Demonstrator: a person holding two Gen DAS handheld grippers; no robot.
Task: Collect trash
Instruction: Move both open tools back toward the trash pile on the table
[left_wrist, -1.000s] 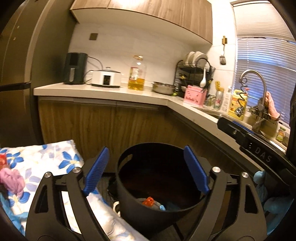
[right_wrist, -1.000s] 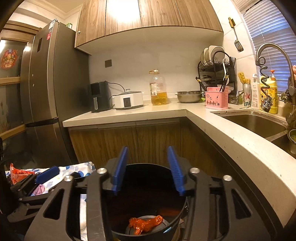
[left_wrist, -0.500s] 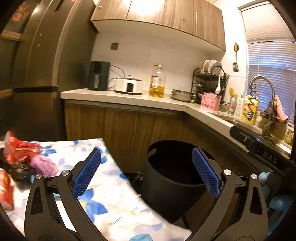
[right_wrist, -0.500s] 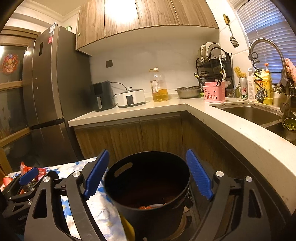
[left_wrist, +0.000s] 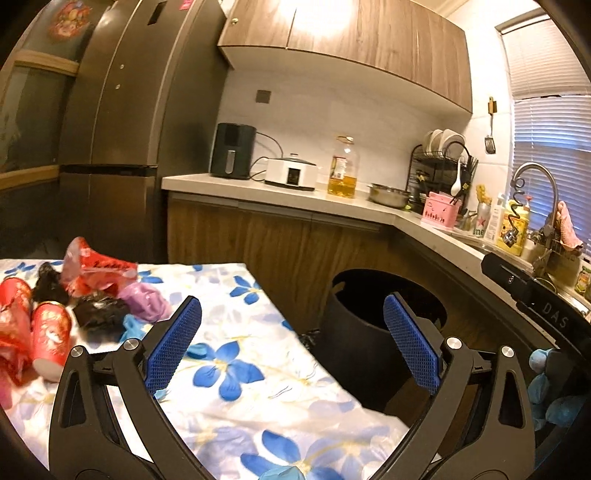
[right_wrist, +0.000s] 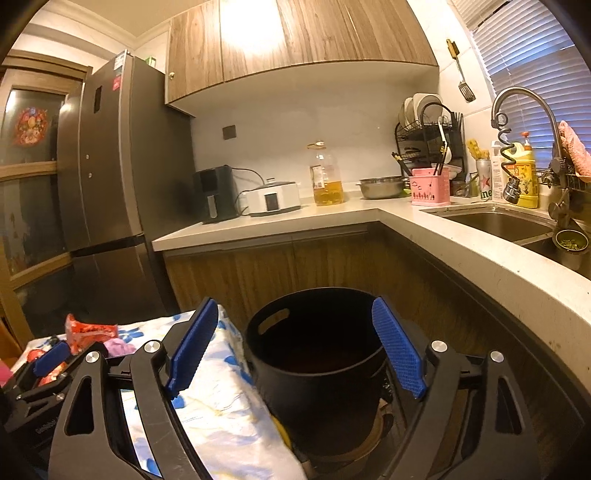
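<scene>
Trash: a loose heap is being seen at the left end of the cloth-covered surface, well apart from the bin, in the left wrist view.
Red wrapper (left_wrist: 96, 268): crinkled glossy foil is lying on top of the heap.
Red paper cups (left_wrist: 50, 338): two patterned cylinders are lying on their sides at the near left edge.
Purple lump (left_wrist: 144, 303): a soft, rounded wad is resting beside a crumpled black bag (left_wrist: 99, 314) of shiny, wrinkled film.
Bin (right_wrist: 317, 363): a round black plastic tub with a slot handle cut below the rim is standing on the floor, just beside the draped cloth edge; its inside is too dark to be read.
Cloth (left_wrist: 240, 354): a white fabric printed with blue flowers is being draped over the surface, creased and hanging at the edge.
Left tongs (left_wrist: 291, 347): the black frame is being held wide apart over the cloth, nothing between the blue ribbed pads (left_wrist: 173, 349); the heap is lying to its left.
Right tongs (right_wrist: 295, 350): these are also being held wide, empty, framing the bin's rim; the pads (right_wrist: 397, 349) are showing a fine mesh texture.
Counter (right_wrist: 369, 218): a pale, smooth L-shaped slab is carrying a tall oil bottle (right_wrist: 327, 175) of clear plastic, a steel bowl (right_wrist: 380, 186) and a pink slotted caddy (right_wrist: 430, 186).
</scene>
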